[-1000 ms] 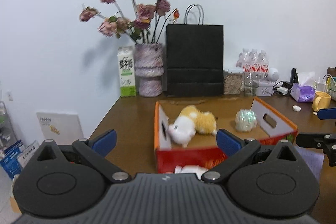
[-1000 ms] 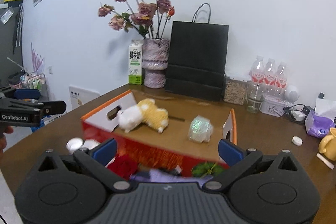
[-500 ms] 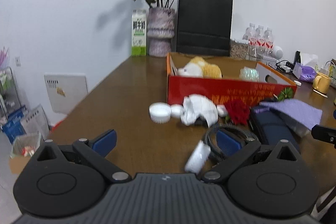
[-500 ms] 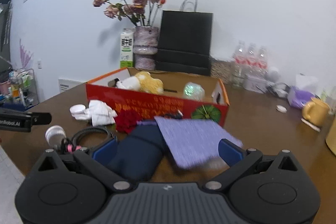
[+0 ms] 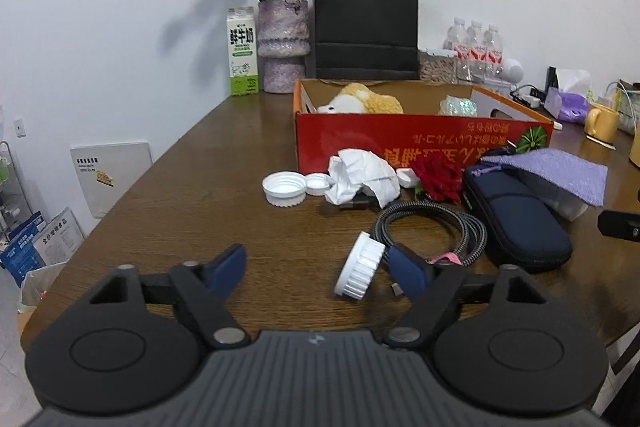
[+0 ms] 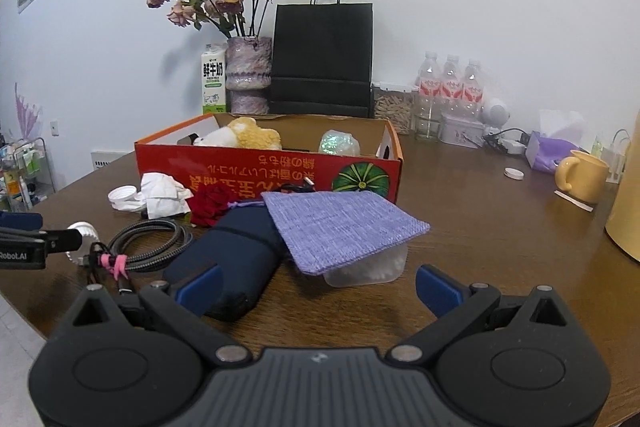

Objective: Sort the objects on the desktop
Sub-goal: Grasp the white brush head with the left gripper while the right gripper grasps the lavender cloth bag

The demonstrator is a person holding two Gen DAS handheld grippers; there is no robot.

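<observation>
A red cardboard box [image 5: 424, 143] [image 6: 268, 171] holds a plush toy [image 5: 364, 99] and a shiny ball [image 5: 458, 106]. In front of it lie white lids [image 5: 285, 187], crumpled tissue [image 5: 362, 177], a red rose [image 5: 438, 175], a coiled cable [image 5: 432, 227], a navy pouch [image 5: 516, 223] [image 6: 236, 251] and a purple cloth [image 6: 340, 223] over a clear container [image 6: 368, 269]. My left gripper [image 5: 320, 267] is open, low over the table, with a white ribbed cap [image 5: 360, 269] just inside its right finger. My right gripper [image 6: 318, 287] is open and empty before the pouch and cloth.
At the back stand a vase of dried roses [image 5: 282, 43], a milk carton [image 5: 242, 51], a black paper bag [image 5: 366, 23] and water bottles [image 6: 450, 87]. A yellow mug [image 6: 582, 175], a tissue pack [image 6: 550, 151] and a small white lid [image 6: 514, 173] are on the right.
Both grippers have pulled back from over the box and dropped low to the table's near side. The loose objects in front of the box have come into view.
</observation>
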